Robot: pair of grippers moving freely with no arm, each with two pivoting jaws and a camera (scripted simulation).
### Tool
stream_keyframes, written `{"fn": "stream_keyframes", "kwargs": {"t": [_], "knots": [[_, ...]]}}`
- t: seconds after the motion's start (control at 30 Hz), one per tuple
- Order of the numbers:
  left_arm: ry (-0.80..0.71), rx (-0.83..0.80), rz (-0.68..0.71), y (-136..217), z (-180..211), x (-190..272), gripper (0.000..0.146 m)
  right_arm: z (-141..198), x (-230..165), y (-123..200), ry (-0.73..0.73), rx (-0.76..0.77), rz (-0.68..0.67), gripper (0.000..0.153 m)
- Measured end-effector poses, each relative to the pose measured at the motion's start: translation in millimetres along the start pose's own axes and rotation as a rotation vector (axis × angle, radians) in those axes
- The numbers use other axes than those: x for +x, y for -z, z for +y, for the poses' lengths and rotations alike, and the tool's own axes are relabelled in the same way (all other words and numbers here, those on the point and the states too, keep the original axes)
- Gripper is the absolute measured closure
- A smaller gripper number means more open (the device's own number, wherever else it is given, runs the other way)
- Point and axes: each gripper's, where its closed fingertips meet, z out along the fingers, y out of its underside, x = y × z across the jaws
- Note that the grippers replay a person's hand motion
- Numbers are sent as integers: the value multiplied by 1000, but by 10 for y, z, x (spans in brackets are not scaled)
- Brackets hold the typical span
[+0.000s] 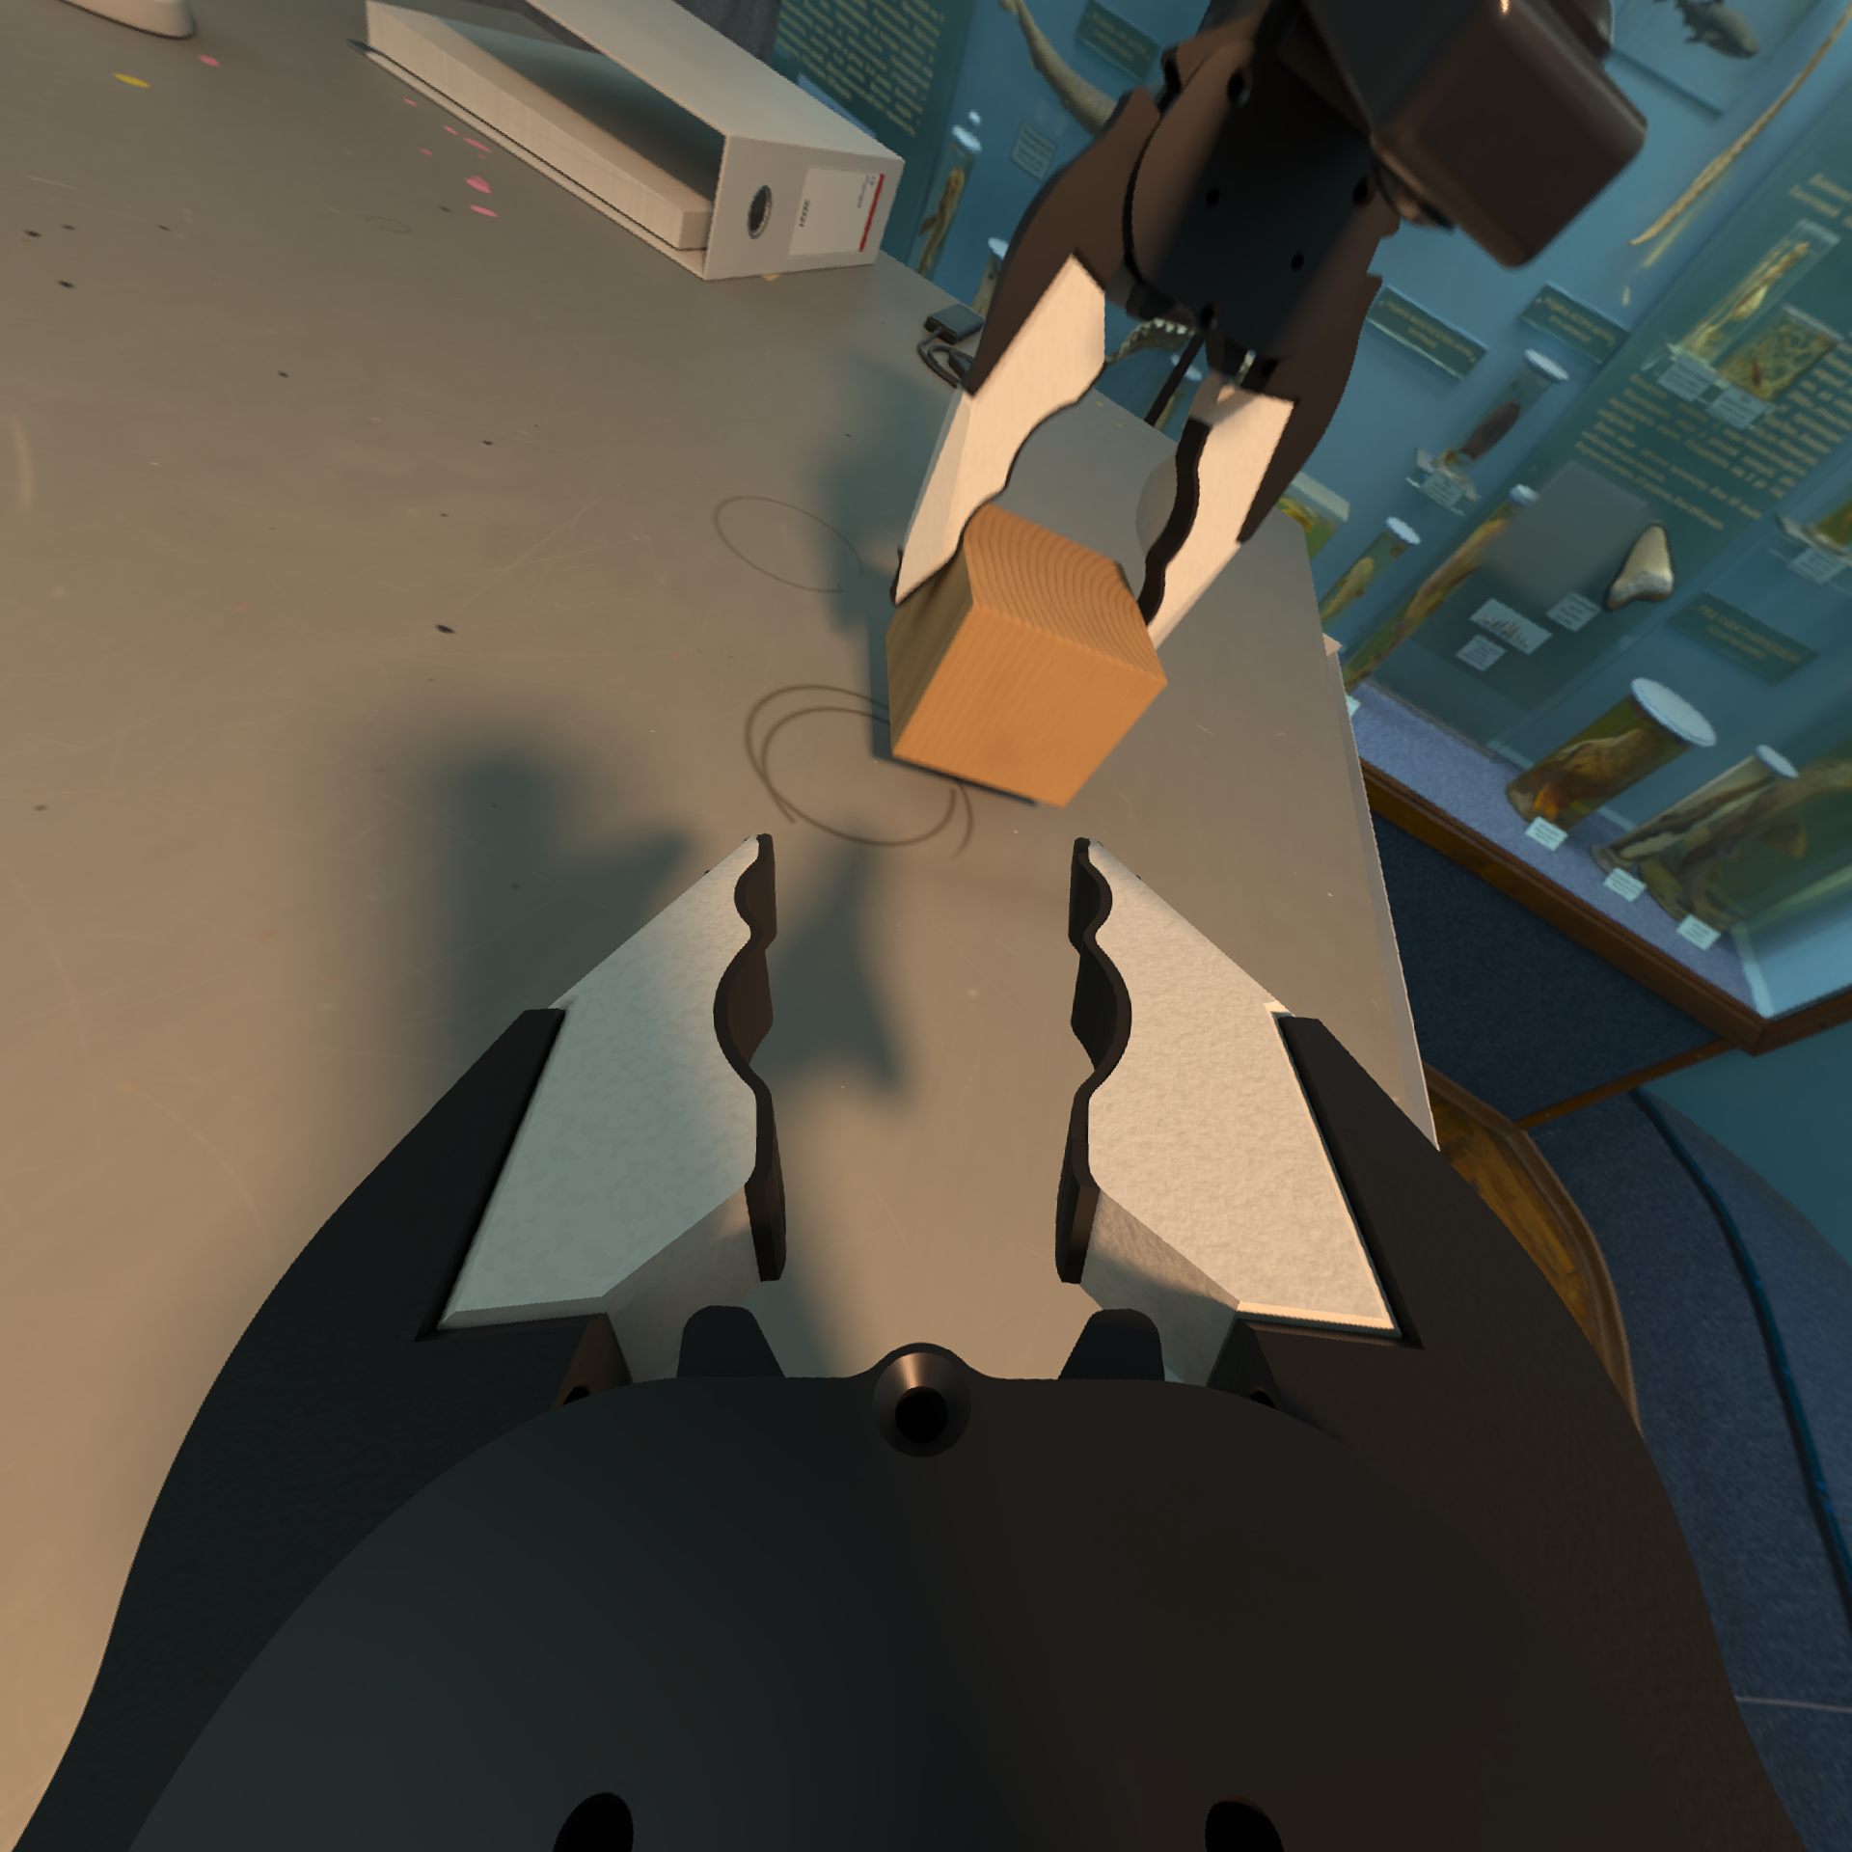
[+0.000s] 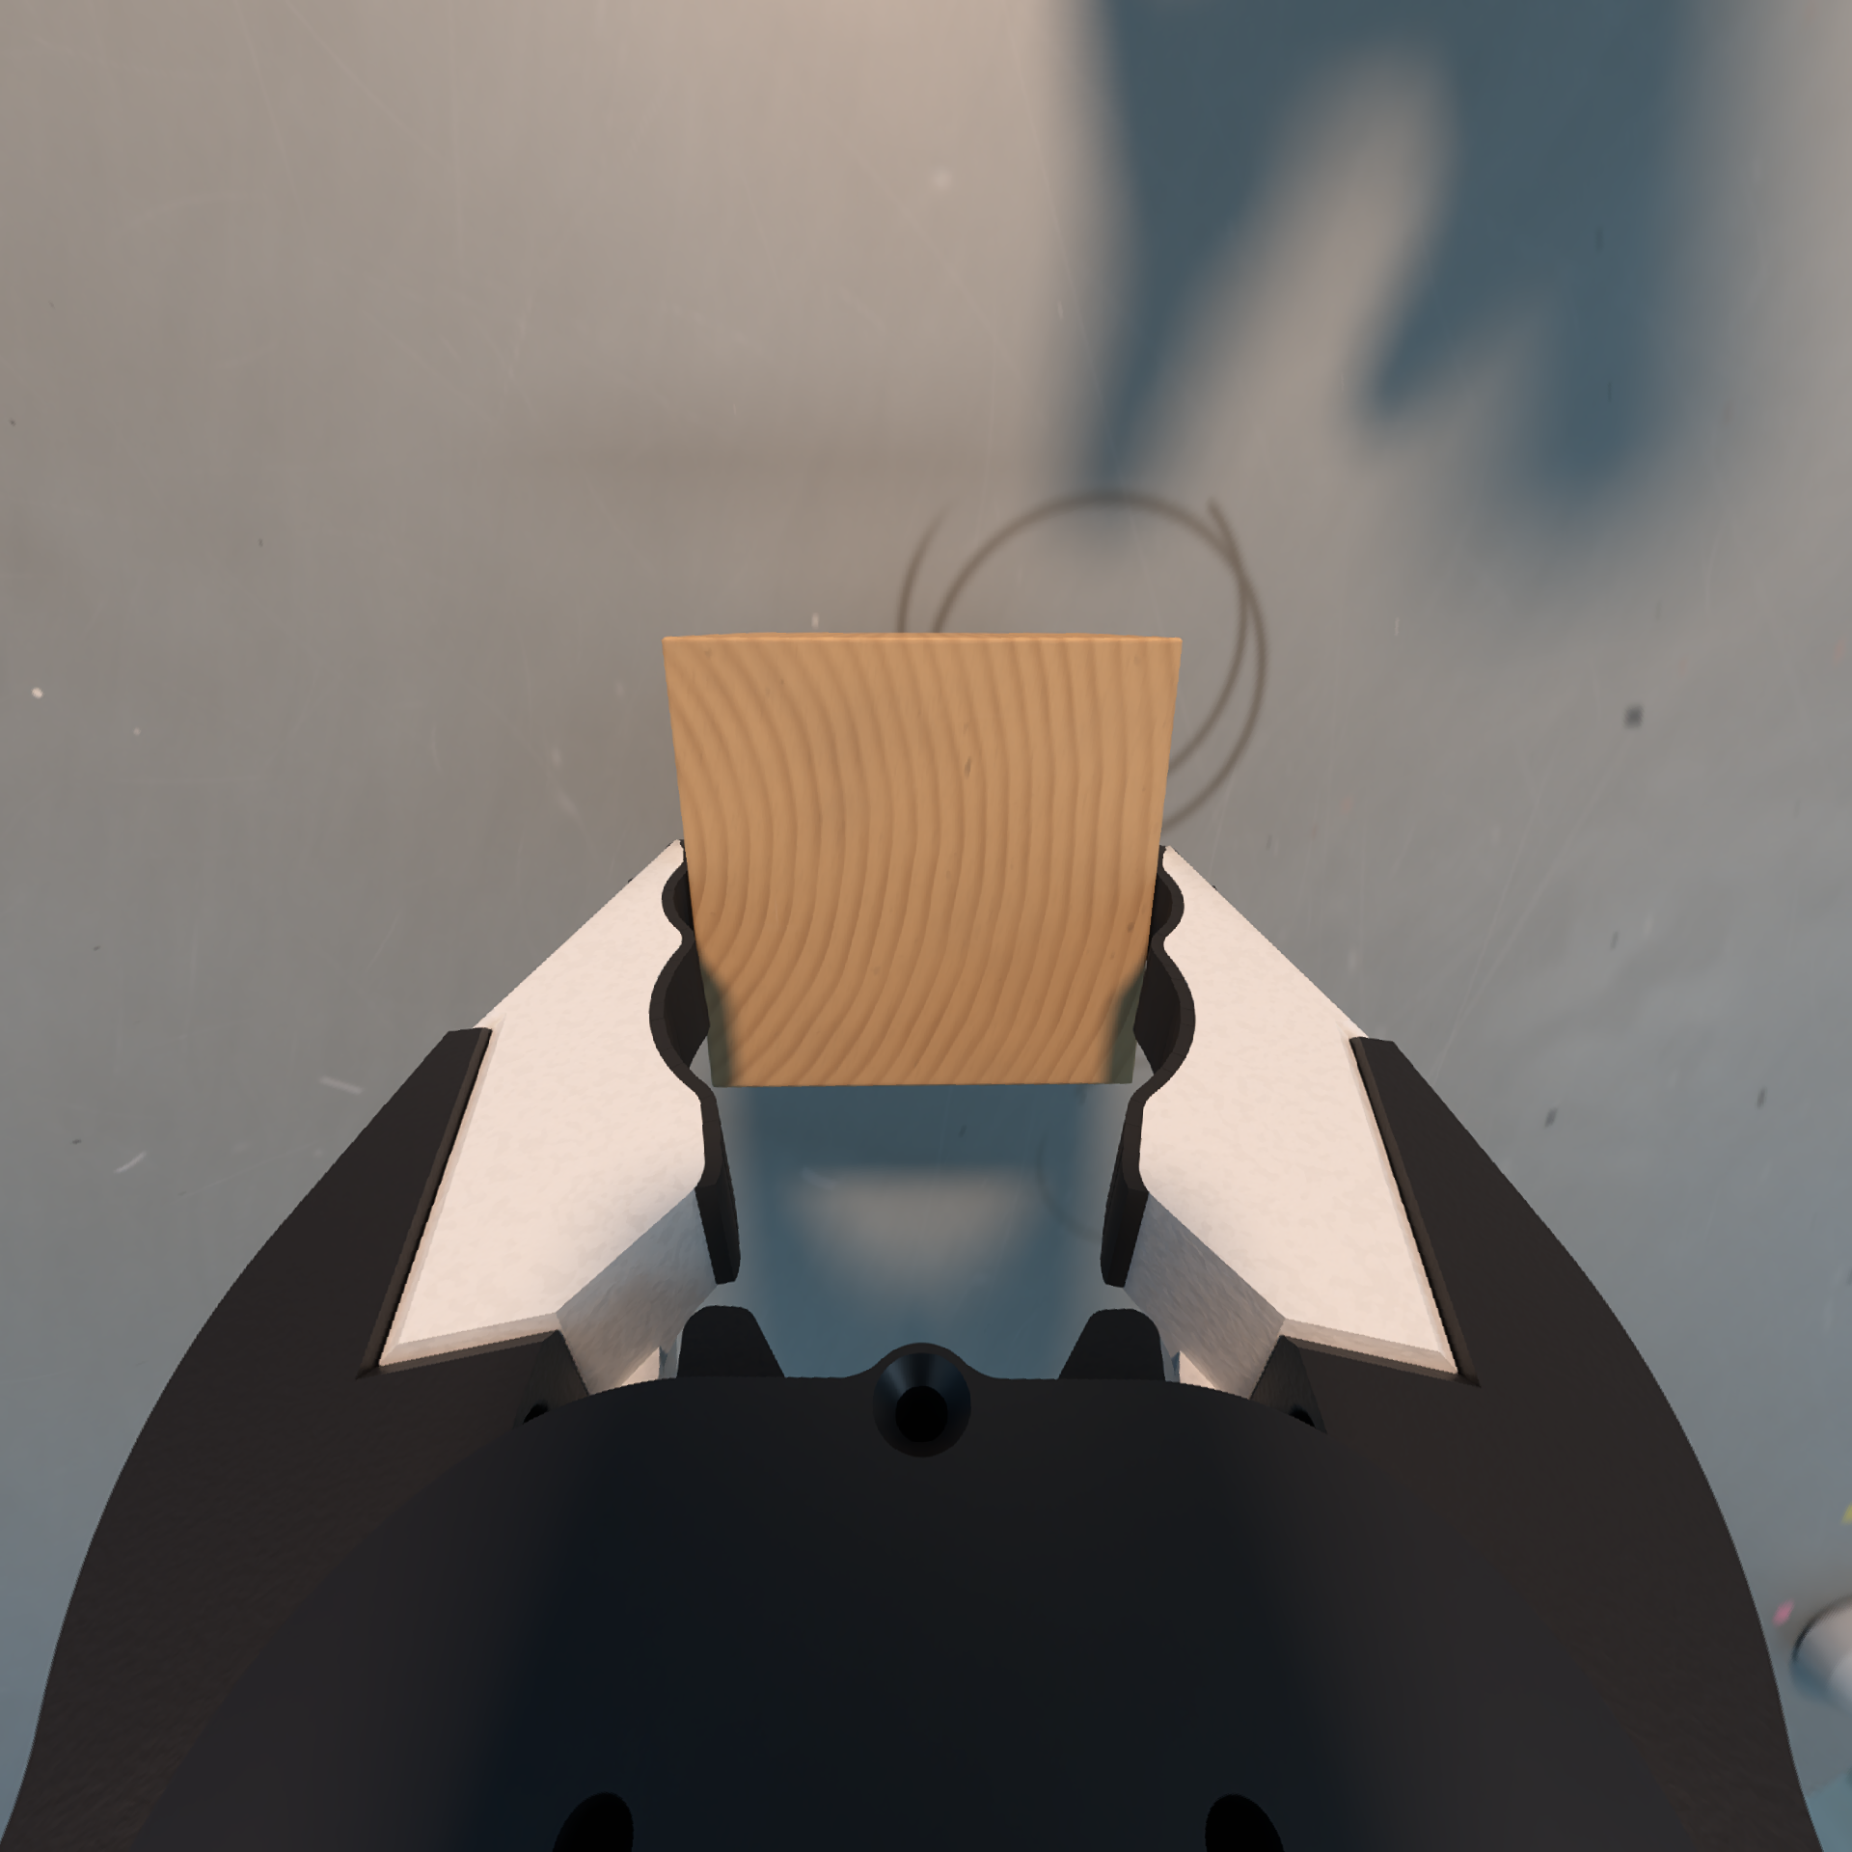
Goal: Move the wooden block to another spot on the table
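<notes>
The wooden block (image 1: 1022, 681) is a light brown cube near the table's right edge. My right gripper (image 1: 1032, 601) comes down on it from above, with one white finger on each side of the block. In the right wrist view the block (image 2: 922, 862) fills the gap between the pads, so my right gripper (image 2: 920, 852) is shut on it. I cannot tell whether the block rests on the table or hangs just above it. My left gripper (image 1: 917, 852) is open and empty, a short way in front of the block.
The grey table (image 1: 401, 601) ends at its right edge (image 1: 1348, 802), close to the block. A white binder (image 1: 641, 130) lies at the far side. A small dark clip (image 1: 947, 341) lies near the far edge. Thin ring marks (image 1: 852, 782) are on the tabletop beside the block.
</notes>
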Motion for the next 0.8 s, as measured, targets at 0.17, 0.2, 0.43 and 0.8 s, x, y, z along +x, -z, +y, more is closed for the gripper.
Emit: {"fn": "stream_keyframes", "kwargs": {"t": [0.17, 0.2, 0.43, 0.8], "knots": [[-30, -12, 8, -18, 33, 64, 86, 389, -102, 349, -113, -73, 81, 65], [-34, -7, 7, -12, 30, 71, 86, 462, -130, 436, -139, -80, 94, 65], [-40, 31, -10, 31, -13, 69, 87, 1161, -132, 1087, -471, 15, 270, 65], [-38, 9, -5, -38, 17, 119, 86, 2539, -110, 529, -843, 36, 384, 65]]}}
